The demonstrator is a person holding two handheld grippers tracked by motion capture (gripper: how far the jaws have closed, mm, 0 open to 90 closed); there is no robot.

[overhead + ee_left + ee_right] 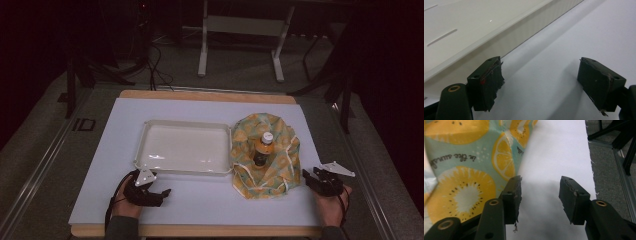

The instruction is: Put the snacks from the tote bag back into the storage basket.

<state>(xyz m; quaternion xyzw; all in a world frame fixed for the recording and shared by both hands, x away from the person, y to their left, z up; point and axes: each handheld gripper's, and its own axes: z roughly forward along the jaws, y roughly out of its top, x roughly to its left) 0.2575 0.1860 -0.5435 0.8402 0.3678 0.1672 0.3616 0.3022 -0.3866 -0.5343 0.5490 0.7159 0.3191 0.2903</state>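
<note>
Here both tongs (left, right) gape empty; tray beside fruit-print cloth bundling a bottle

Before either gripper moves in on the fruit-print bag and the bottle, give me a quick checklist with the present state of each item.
1. Left gripper open and holding nothing: ok; its fingers stand apart over bare table cover.
2. Right gripper open and holding nothing: ok.
3. White rectangular plastic tray has nothing in it: ok.
4. Brown bottle with the pale cap upright: ok; it stands inside the yellow and teal fruit-print cloth bag.
5. Bag mouth open enough to reach the bottle: cannot tell; cloth bunches around it.
6. Right gripper apart from the bag: ok, though the cloth lies just beside one finger.
</note>
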